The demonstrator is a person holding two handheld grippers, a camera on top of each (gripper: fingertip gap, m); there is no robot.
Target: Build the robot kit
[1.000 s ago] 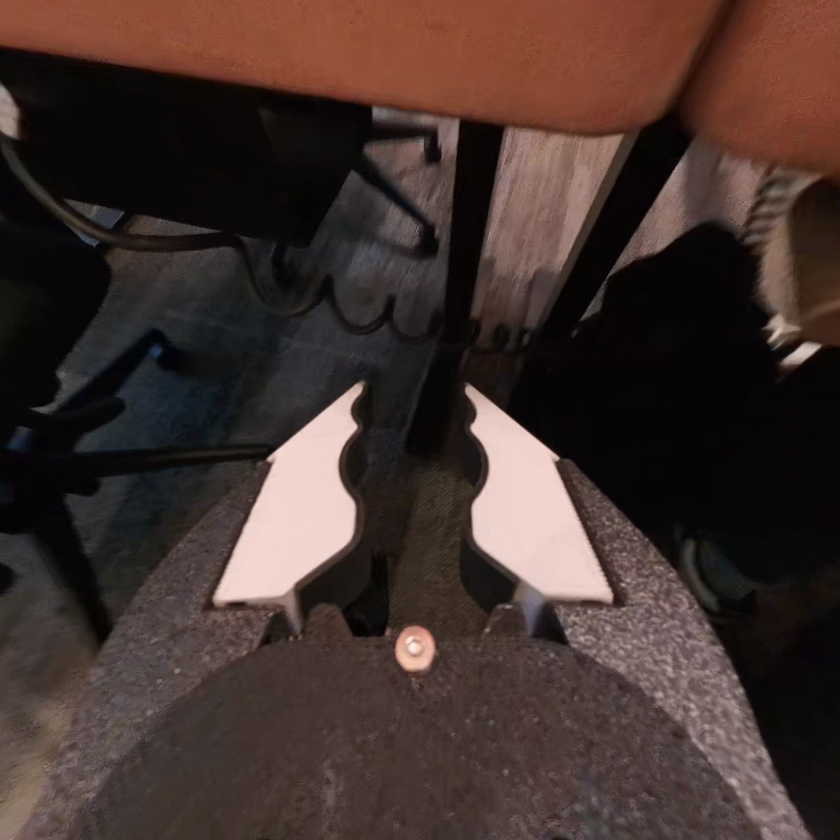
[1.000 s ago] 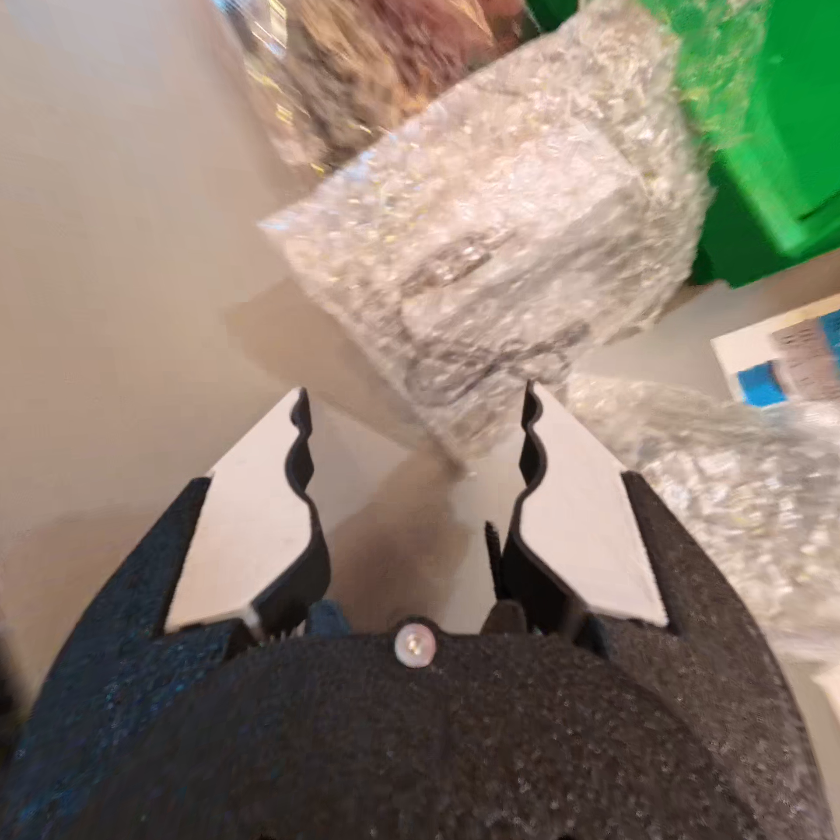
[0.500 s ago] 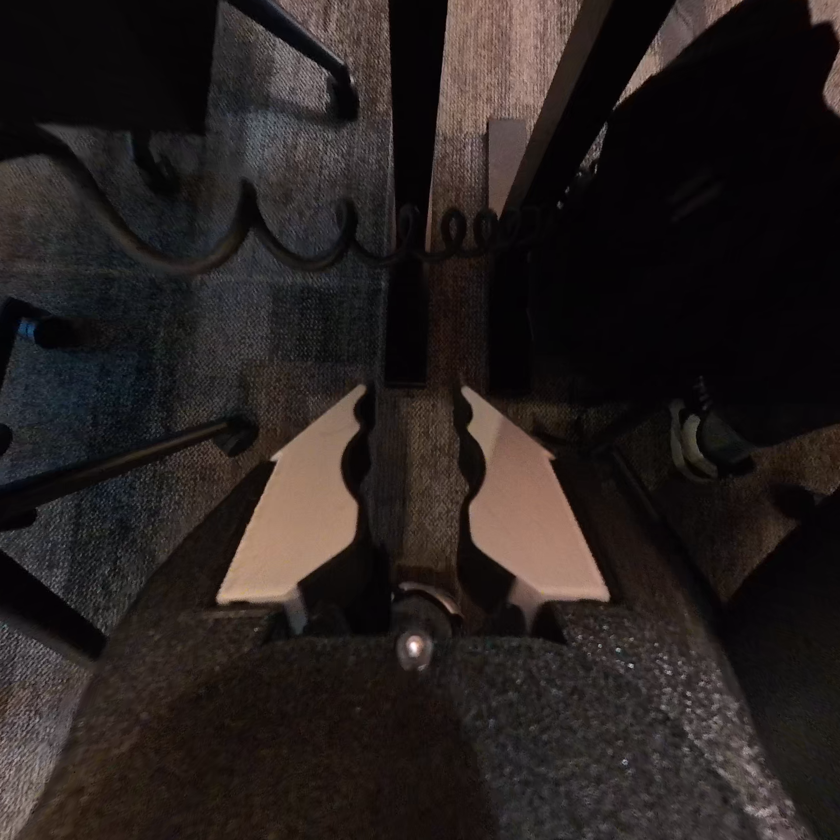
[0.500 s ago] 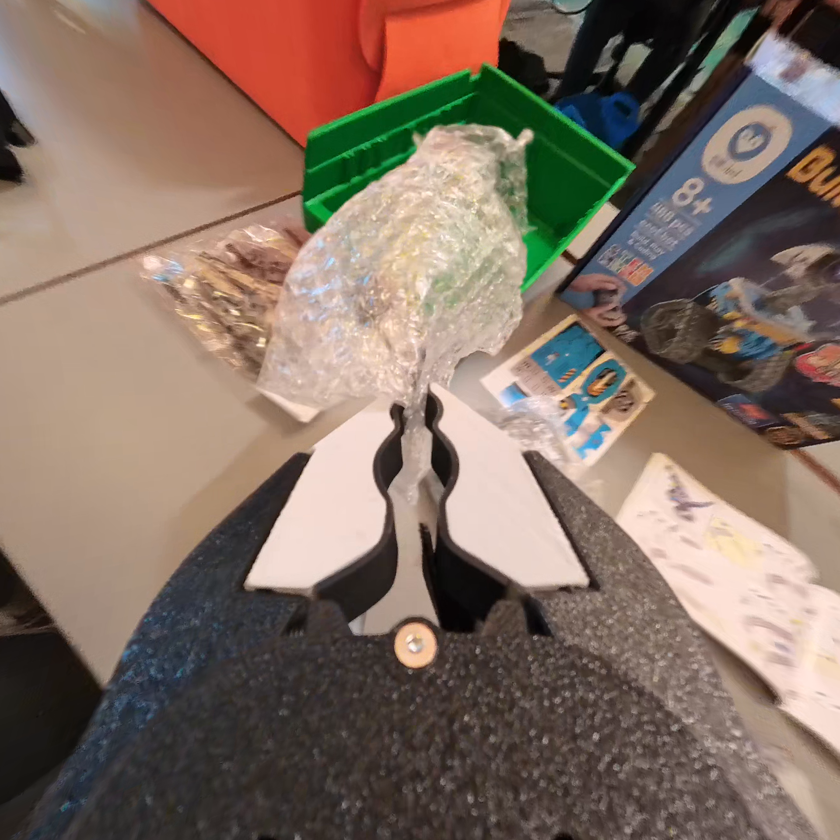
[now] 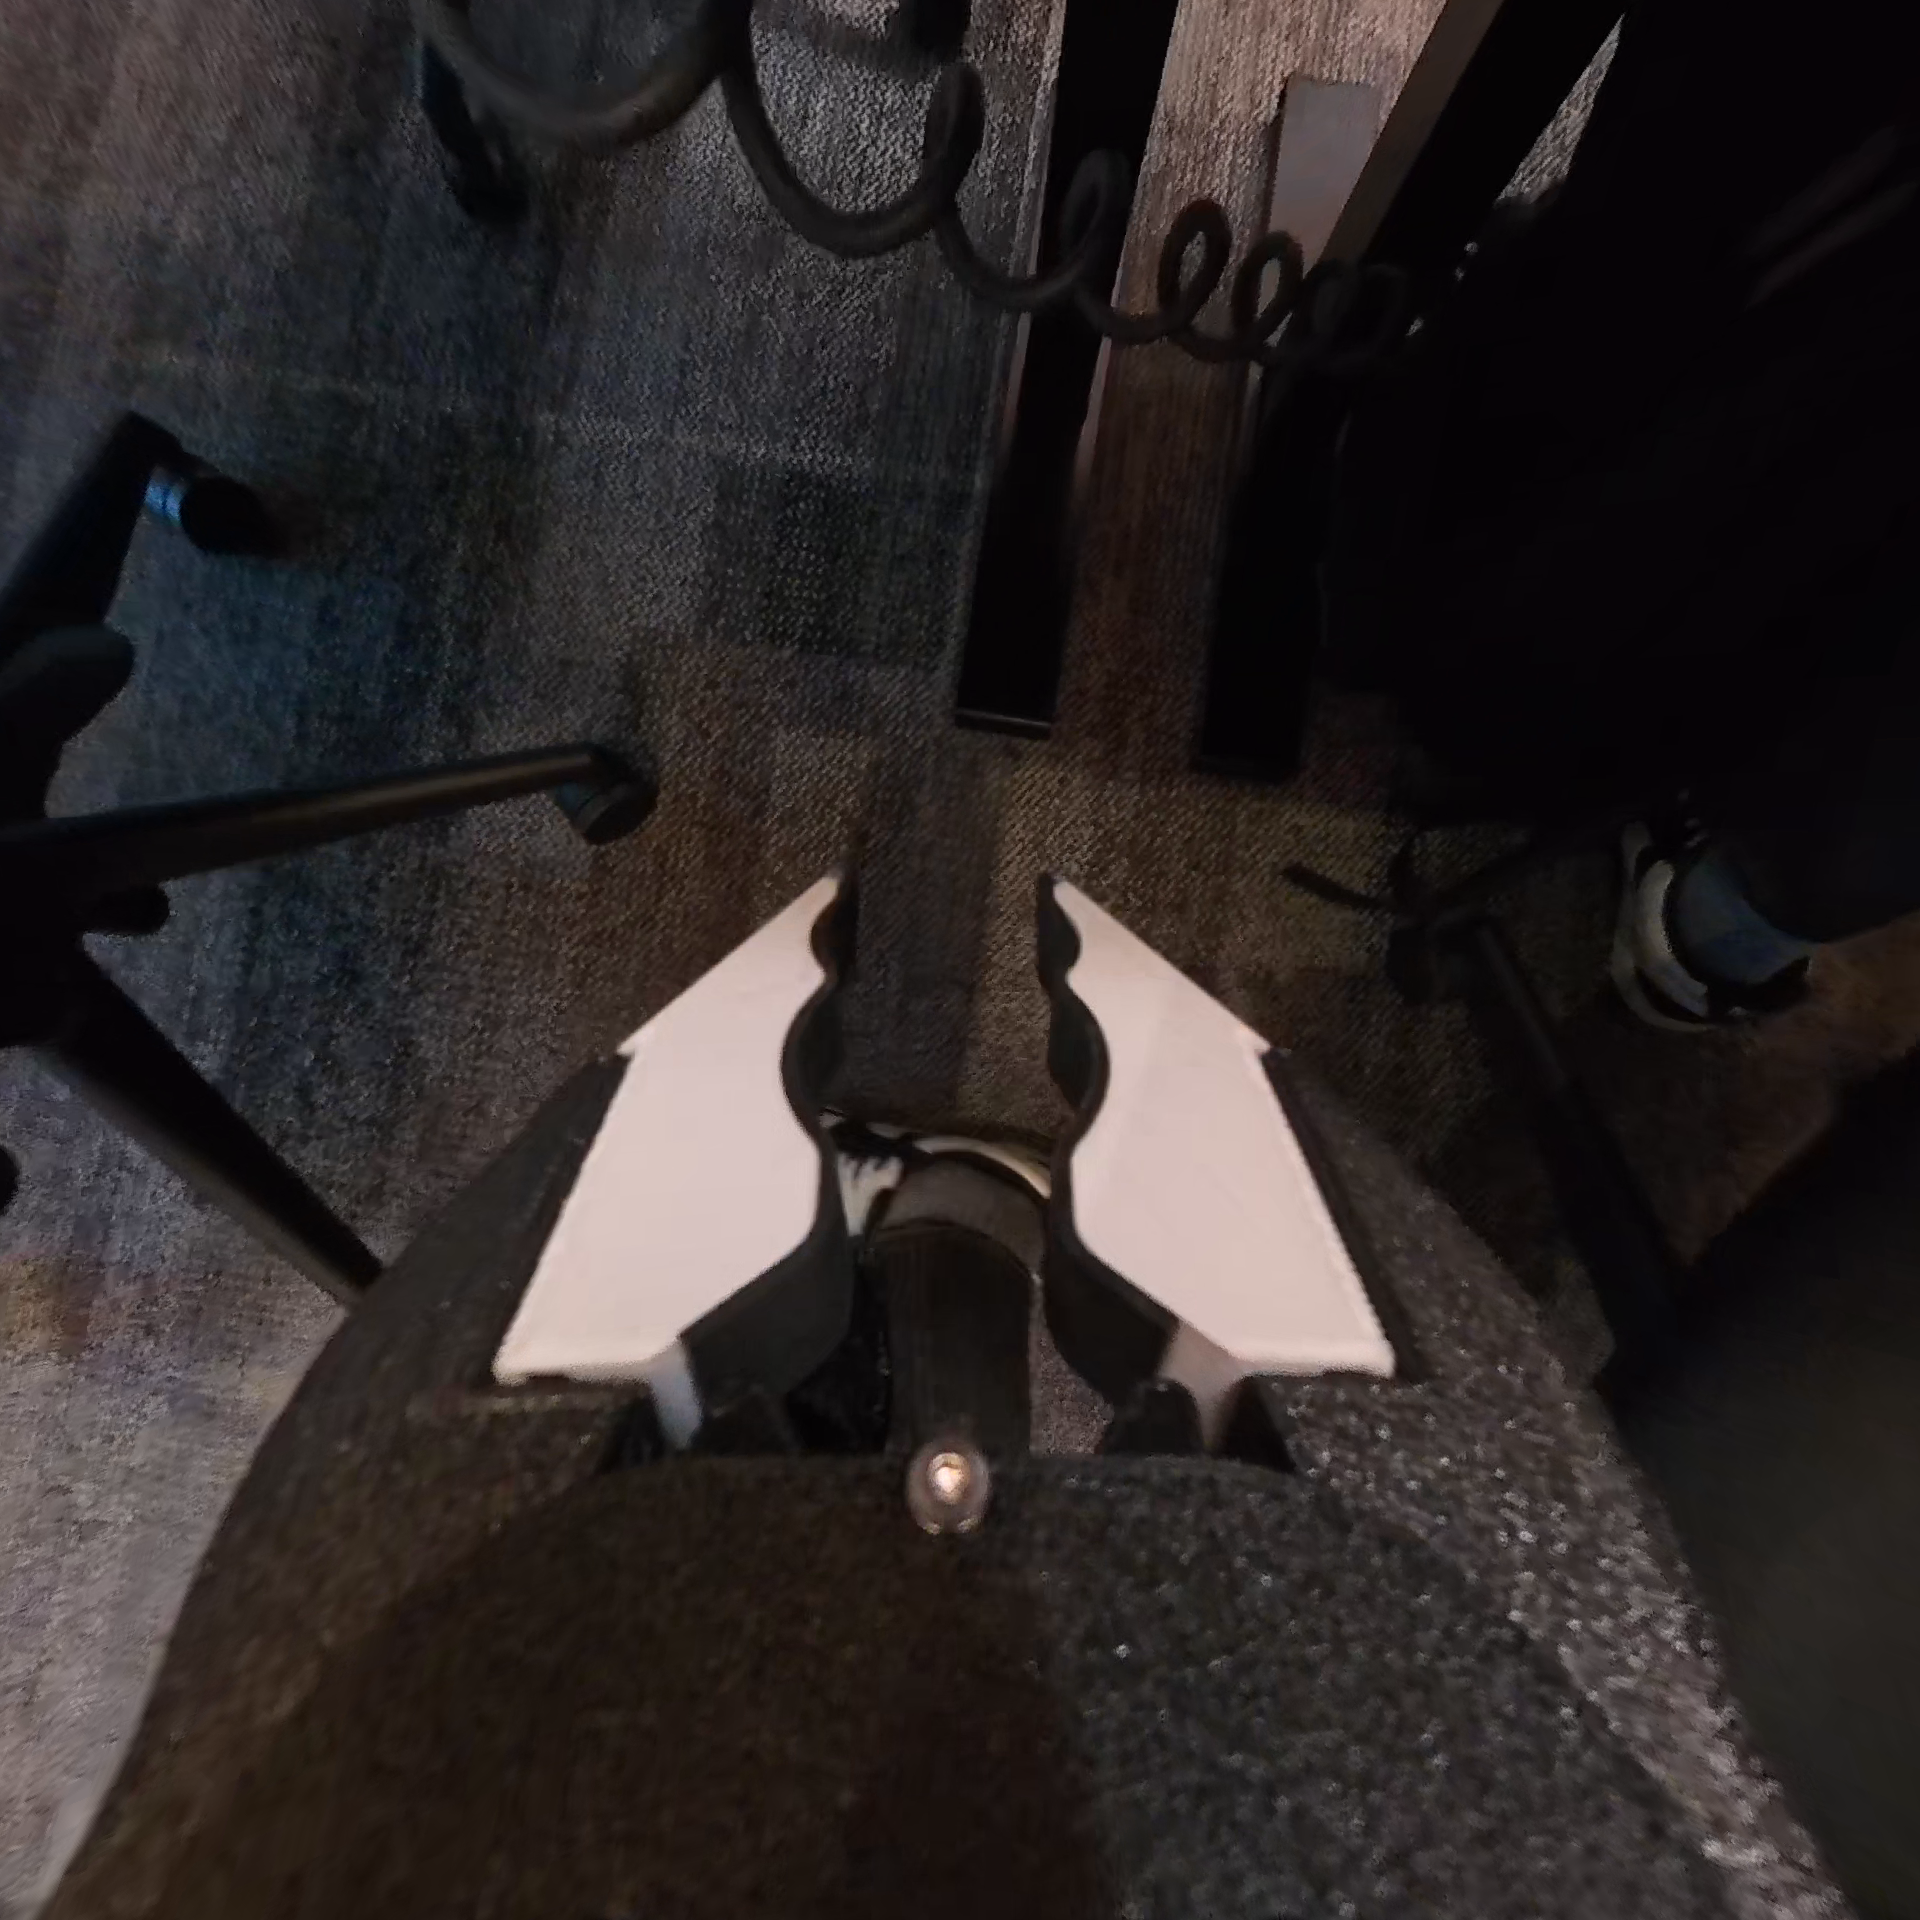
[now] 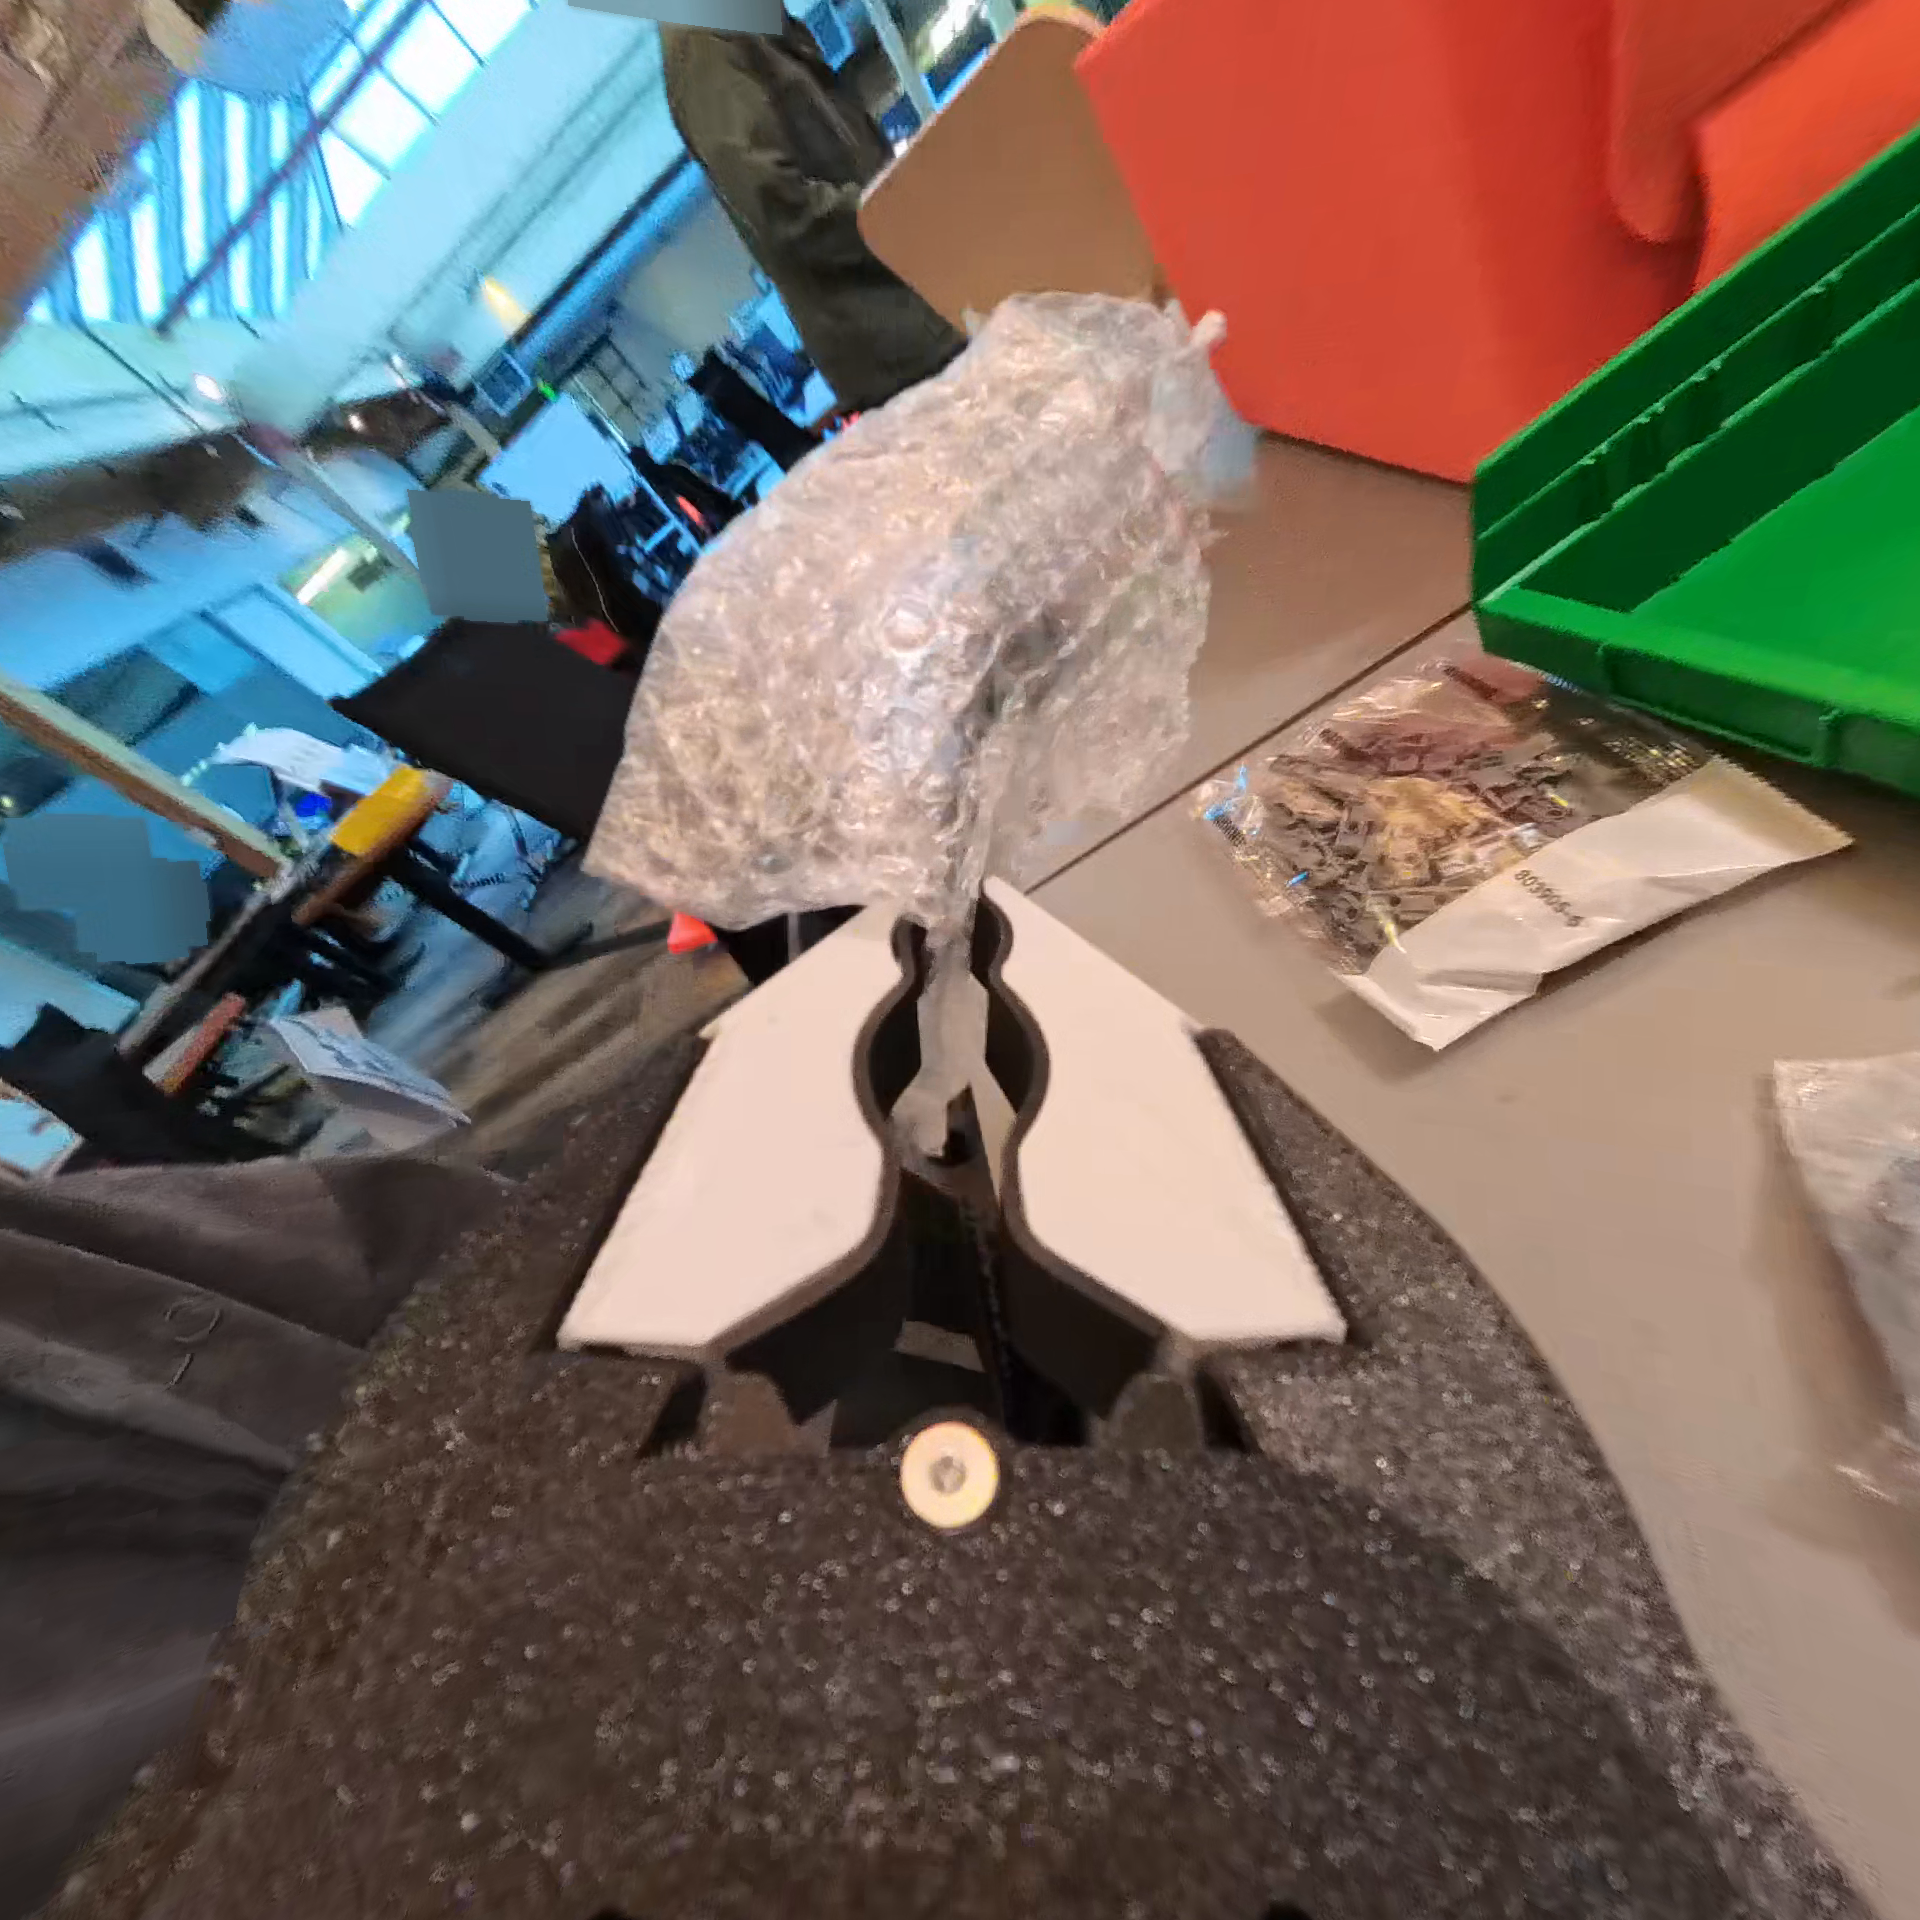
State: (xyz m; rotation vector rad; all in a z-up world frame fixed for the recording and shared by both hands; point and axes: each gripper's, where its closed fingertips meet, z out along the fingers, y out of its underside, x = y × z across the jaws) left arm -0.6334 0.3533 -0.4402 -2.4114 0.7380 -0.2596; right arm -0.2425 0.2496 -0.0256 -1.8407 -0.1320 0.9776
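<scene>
Carpet (image 5: 727, 582) fills my left wrist view, dim and grey. My left gripper (image 5: 943, 904) points down at it, its jaws parted with a clear gap and nothing between them. A second ago this view caught the underside of an orange surface at 12 o'clock; that has gone, and the camera now looks more steeply at the floor. A coiled black cable (image 5: 1039, 208) runs across 12 to 1 o'clock. Two black table legs (image 5: 1023, 468) stand at 12 o'clock beyond the fingertips. Chair legs (image 5: 312, 810) reach in from 9 o'clock. A shoe (image 5: 1683, 935) shows at 3 o'clock, and another shoe (image 5: 935, 1174) sits low between the fingers.

In my right wrist view, my right gripper (image 6: 948, 925) is clamped on the twisted neck of a bubble-wrap bundle (image 6: 914, 623). A second ago the jaws were apart and the bundle lay on the table; half a second ago they had closed on it. Now the bundle rises from the fingertips toward 12 o'clock, clear of the table (image 6: 1507, 1195), with a busy room behind it. A green bin (image 6: 1714, 520) sits at 2 o'clock, an orange block (image 6: 1403, 208) at 1 o'clock. A bag of small parts (image 6: 1486, 831) lies on the table at 3 o'clock. More plastic (image 6: 1860, 1247) shows at 4 o'clock.
</scene>
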